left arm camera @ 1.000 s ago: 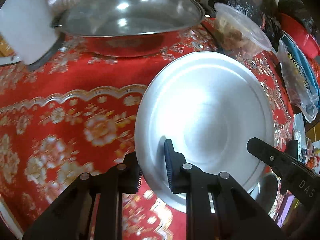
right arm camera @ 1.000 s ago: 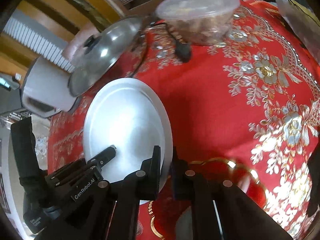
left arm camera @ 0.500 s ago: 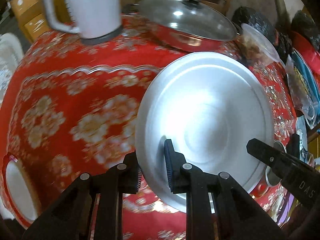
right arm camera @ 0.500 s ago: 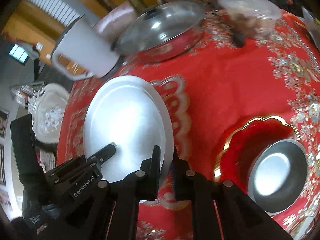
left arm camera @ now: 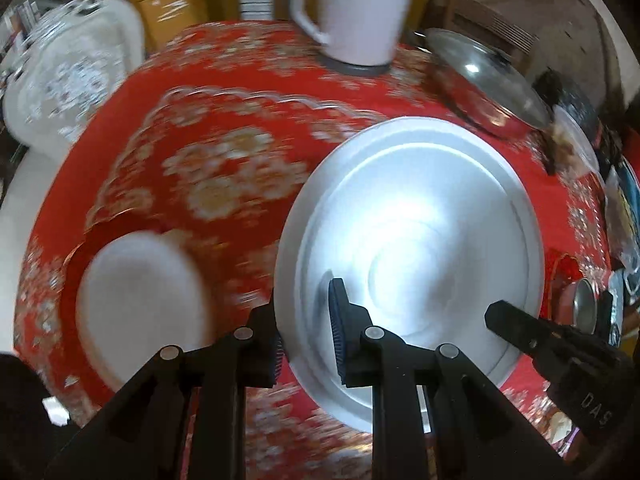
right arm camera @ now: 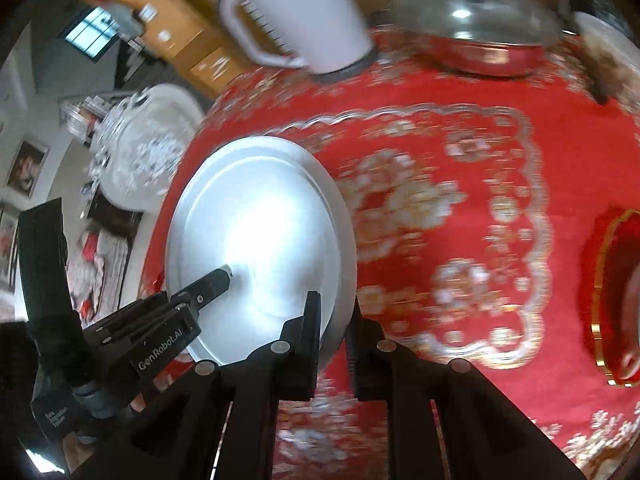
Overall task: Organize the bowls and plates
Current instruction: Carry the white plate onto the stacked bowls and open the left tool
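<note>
- Red cloth (left arm camera: 224, 152) with gold flowers covers the table; a white jug (left arm camera: 352, 8) stands at its far edge, with a lidded steel pan (right arm camera: 476, 36) just to the right of the jug.
- On the near side of the jug, a metal plate (left arm camera: 408, 216) hangs clear above the cloth, carried between both tools.
- Left gripper (left arm camera: 306, 334) is clamped on the plate's near rim, one finger on top and one beneath; right gripper (right arm camera: 334, 338) pinches the opposite rim the same way.
- To my eye the plate is thin, stiff and light, but smooth and shiny, so likely slippery; the raised rim looks the only sound hold, and two opposite grips should stop it swinging.
- Both tools reach forward, nearly level, fingers aimed toward the jug, the plate tilted a little between them.
- A white dish (left arm camera: 140, 300) lies on a red mat, nearer than the jug and left of the plate; it looks a likely stacking spot.
</note>
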The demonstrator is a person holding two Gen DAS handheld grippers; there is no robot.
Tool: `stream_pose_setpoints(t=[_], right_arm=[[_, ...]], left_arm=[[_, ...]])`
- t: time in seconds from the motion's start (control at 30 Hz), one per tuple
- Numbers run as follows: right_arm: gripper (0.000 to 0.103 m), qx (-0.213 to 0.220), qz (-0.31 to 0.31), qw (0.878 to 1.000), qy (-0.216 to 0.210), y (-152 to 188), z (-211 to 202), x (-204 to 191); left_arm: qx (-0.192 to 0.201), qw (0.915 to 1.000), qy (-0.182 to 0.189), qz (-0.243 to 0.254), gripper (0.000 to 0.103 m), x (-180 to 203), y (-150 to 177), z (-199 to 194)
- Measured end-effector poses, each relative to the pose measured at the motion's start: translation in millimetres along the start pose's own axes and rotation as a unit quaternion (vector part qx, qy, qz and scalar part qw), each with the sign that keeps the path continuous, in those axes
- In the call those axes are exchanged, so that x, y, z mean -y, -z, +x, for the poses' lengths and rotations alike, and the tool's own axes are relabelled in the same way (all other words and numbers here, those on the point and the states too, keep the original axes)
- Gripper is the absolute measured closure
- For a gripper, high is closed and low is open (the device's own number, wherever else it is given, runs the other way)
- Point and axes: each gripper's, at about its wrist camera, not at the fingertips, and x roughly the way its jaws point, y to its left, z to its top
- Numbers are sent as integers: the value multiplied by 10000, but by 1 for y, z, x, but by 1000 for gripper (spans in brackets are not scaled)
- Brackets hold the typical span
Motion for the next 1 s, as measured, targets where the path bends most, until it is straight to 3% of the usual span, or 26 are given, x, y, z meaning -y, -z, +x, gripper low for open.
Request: stream_pose_setpoints(t=[0.3, 0.5, 0.7, 1.0], right_arm=[[89, -368, -617, 9969, -308, 15, 49, -87], [88, -676, -943, 9928, -298, 21, 90, -129], [88, -894, -1101, 9896, -231, 26, 113, -145], [86, -1018, -1127, 9883, -156, 31, 129, -152]], left_arm=[[35, 9970, -425, -648, 86, -93, 20, -11], [-27, 9934, -660, -937, 86, -137, 28, -5], [-196, 9907, -753, -1120, 85, -165, 37, 11], [-285, 9897, -753, -1180, 85, -175, 44, 23]])
